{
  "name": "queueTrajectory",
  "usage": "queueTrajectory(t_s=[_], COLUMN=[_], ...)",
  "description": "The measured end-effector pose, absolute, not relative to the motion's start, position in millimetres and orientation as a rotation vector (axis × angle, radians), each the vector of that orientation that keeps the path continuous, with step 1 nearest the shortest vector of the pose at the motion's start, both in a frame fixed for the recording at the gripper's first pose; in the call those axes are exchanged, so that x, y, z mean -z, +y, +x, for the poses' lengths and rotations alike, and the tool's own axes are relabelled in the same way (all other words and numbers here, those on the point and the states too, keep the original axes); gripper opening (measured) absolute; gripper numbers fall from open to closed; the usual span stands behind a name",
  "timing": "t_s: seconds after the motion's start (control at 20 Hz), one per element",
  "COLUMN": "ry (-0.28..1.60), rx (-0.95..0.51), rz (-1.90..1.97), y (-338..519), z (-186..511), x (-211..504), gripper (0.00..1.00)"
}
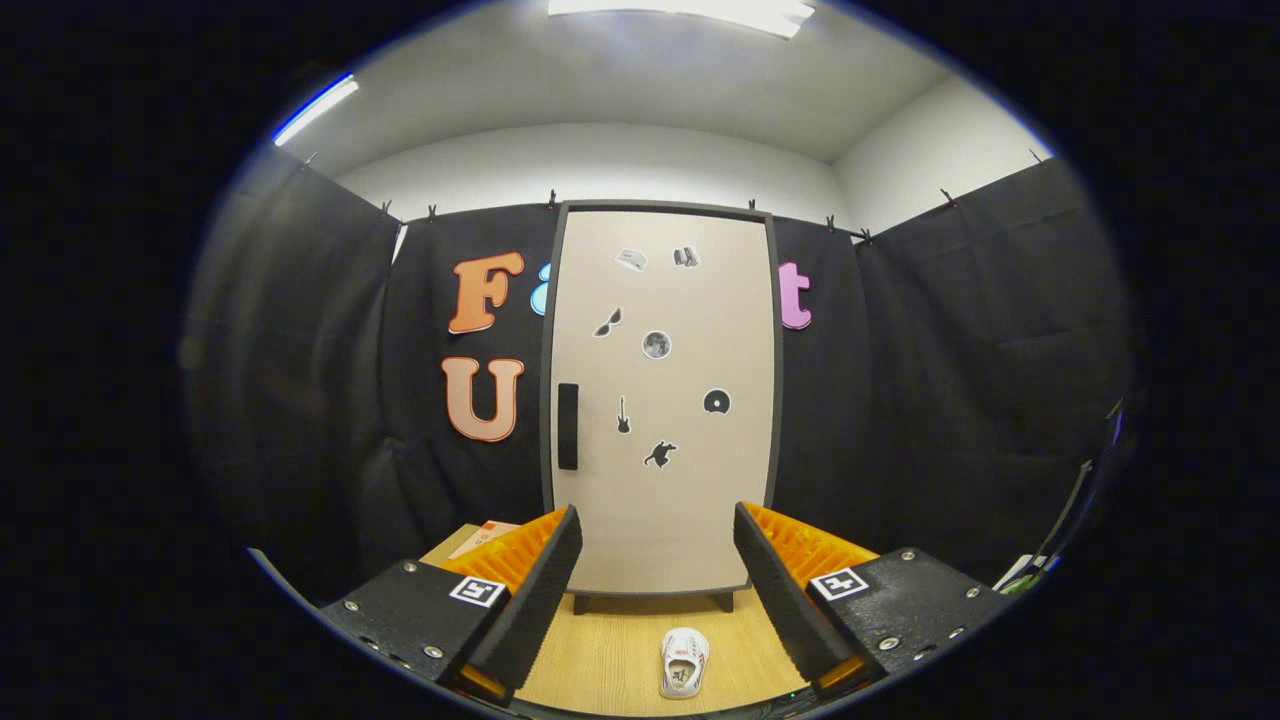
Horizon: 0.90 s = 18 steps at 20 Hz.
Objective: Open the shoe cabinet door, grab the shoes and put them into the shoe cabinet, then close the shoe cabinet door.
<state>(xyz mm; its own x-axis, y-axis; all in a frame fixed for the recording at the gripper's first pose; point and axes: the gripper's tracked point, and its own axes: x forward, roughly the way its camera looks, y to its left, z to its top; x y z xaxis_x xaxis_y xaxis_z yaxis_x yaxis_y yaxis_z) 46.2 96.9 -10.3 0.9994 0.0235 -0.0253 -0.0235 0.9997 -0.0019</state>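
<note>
Wide-apart gripper [658, 560] jaws, white shoe [684, 662] between, shut cabinet door [660, 400] beyond

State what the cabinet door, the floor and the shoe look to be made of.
Cabinet door: likely matte beige laminated board, flat, dark-framed. Floor: light wood or wood-look laminate, grain lines showing. Shoe: seemingly white fabric or knit, too small to confirm. It lies between the open claw's fingers.

I see even, fairly bright light from a ceiling panel [680, 12], blown out to white, and a strip light [315, 108] glaring beside it. The pale cabinet door [665, 400] is sharp and evenly lit. Fisheye bending curves the walls, and the rim darkens and softens.
</note>
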Motion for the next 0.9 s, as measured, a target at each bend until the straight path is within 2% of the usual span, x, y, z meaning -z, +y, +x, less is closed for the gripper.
queueTrajectory(t_s=[0.35,0.9], ry=[0.038,0.037], rx=[-0.048,-0.171], rz=[0.016,0.029], y=[132,194], z=[93,237], x=[14,37], gripper=[0.95,0.94])
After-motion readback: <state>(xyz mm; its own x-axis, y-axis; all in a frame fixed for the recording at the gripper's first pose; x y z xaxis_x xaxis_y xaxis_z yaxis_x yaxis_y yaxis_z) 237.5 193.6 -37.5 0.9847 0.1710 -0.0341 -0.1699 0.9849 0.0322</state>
